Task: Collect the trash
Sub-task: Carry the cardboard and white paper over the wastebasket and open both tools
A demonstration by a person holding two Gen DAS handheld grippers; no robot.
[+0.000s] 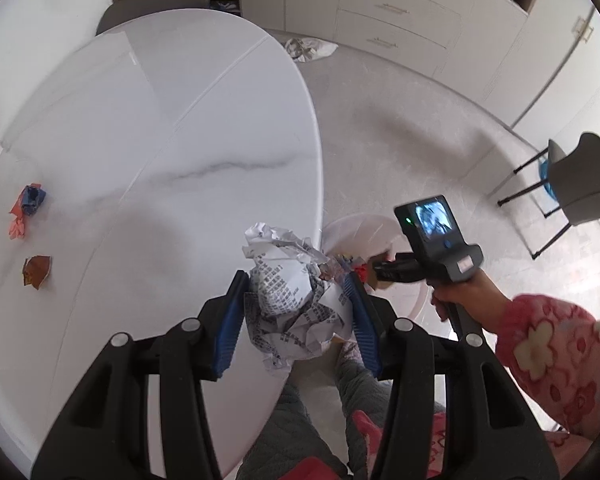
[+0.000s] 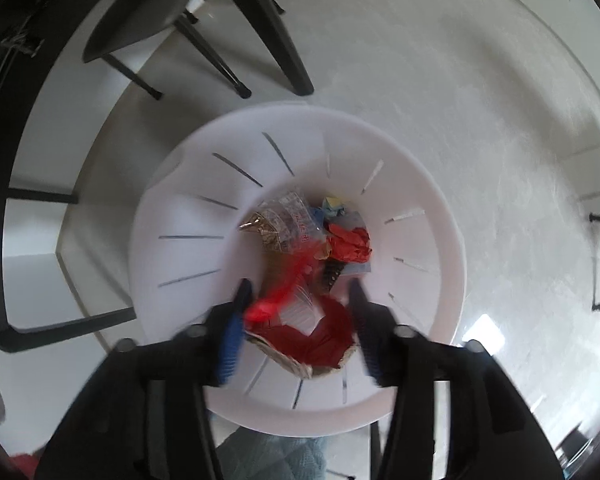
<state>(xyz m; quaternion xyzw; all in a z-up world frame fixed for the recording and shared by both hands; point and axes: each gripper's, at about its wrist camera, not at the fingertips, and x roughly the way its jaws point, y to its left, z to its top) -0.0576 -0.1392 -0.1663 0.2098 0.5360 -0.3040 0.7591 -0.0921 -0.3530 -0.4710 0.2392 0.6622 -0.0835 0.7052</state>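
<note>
My left gripper [image 1: 296, 280] is shut on a crumpled ball of printed white paper [image 1: 288, 292], held over the near edge of the white oval table [image 1: 160, 120]. On the table's left lie a blue and pink crumpled scrap [image 1: 29, 205] and a brown scrap [image 1: 37, 271]. My right gripper [image 1: 380, 270], held by a hand in a pink floral sleeve, points down into a white slotted bin [image 1: 364, 220] beside the table. In the right wrist view, that gripper [image 2: 300, 292] stands open over the bin [image 2: 180, 220]. A blurred red wrapper [image 2: 268, 308] hangs loose between its jaws, above the wrappers [image 2: 348, 244] in the bin.
A grey chair [image 1: 580, 184] stands on the floor at the right. White drawers and cabinets [image 1: 400, 8] line the far wall, with a crumpled bag [image 1: 308, 48] on the floor before them. Black chair legs [image 2: 268, 32] stand close behind the bin. The person's legs [image 1: 340, 400] are below.
</note>
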